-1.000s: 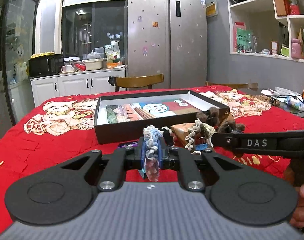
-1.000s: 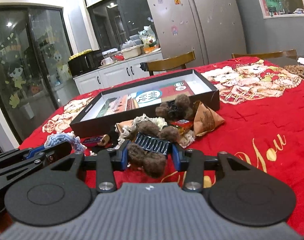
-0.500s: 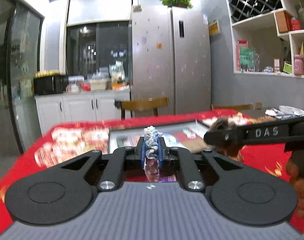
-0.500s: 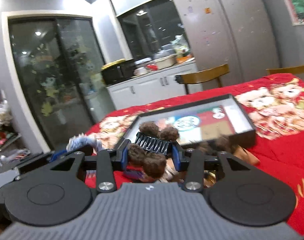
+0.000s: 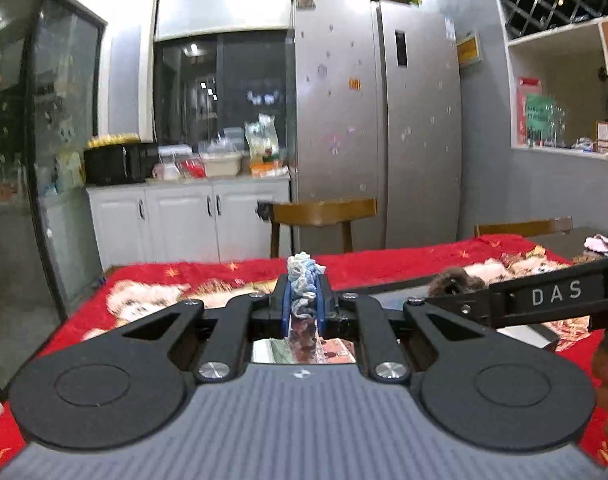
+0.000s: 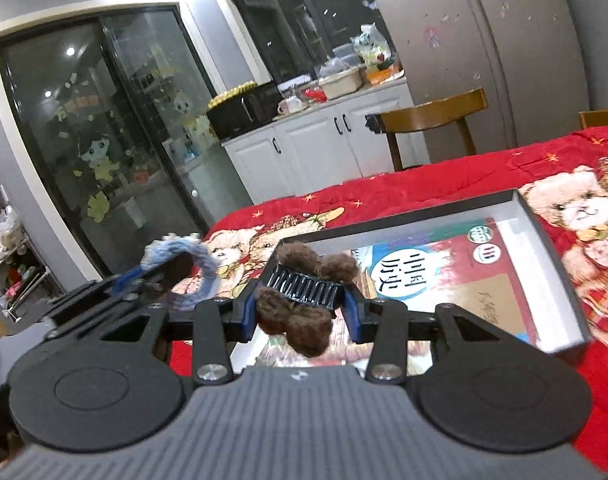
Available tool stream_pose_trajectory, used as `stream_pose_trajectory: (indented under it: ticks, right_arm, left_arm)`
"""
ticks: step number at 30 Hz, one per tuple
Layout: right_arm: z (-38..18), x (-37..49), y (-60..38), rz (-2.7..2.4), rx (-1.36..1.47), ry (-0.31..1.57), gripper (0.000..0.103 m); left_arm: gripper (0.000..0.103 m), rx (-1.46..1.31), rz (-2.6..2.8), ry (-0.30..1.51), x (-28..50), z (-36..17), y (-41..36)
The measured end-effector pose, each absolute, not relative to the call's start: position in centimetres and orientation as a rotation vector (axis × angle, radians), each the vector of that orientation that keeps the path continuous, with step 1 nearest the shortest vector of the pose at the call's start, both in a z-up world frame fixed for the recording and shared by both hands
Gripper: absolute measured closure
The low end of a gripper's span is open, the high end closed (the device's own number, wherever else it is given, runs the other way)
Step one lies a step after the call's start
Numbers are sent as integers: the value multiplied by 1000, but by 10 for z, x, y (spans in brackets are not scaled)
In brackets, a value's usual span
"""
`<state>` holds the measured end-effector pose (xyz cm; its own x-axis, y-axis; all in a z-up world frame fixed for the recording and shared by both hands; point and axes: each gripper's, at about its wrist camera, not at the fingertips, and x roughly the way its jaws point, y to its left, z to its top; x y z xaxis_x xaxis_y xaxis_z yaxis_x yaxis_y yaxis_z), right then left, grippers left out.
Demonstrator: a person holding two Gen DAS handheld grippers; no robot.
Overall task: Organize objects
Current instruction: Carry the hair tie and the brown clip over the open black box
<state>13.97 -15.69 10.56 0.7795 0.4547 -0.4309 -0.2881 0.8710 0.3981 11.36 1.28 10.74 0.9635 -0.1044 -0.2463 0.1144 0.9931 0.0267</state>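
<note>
From the left wrist view, the left gripper point(image 5: 304, 304) has its jaws pinched tight on a blue-and-white scrunchie point(image 5: 304, 280), held up over the near part of the black box point(image 5: 535, 330) on the red-covered worktop point(image 5: 403, 260). The soft fabric could snag on a pad and not drop clean.

From the right wrist view, the right gripper point(image 6: 300, 312) clamps a black hair claw with brown pompoms point(image 6: 304, 292) above the box's printed floor. The left tool sits just beside it; a release from this height could bounce the clip over the low wall, I think, or the two tools could knock.
</note>
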Motion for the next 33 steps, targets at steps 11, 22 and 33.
stream_pose_trajectory:
  ticks: [11, 22, 33]
  right_arm:
    - [67, 198, -137, 446, 301, 645, 57]
    - [47, 204, -139, 400, 254, 691, 57]
    - [44, 205, -138, 398, 266, 701, 57]
  left_arm:
    - [88, 13, -103, 282, 155, 39, 13]
    - [88, 19, -90, 296, 157, 26, 13]
    - [88, 25, -92, 343, 164, 23, 12]
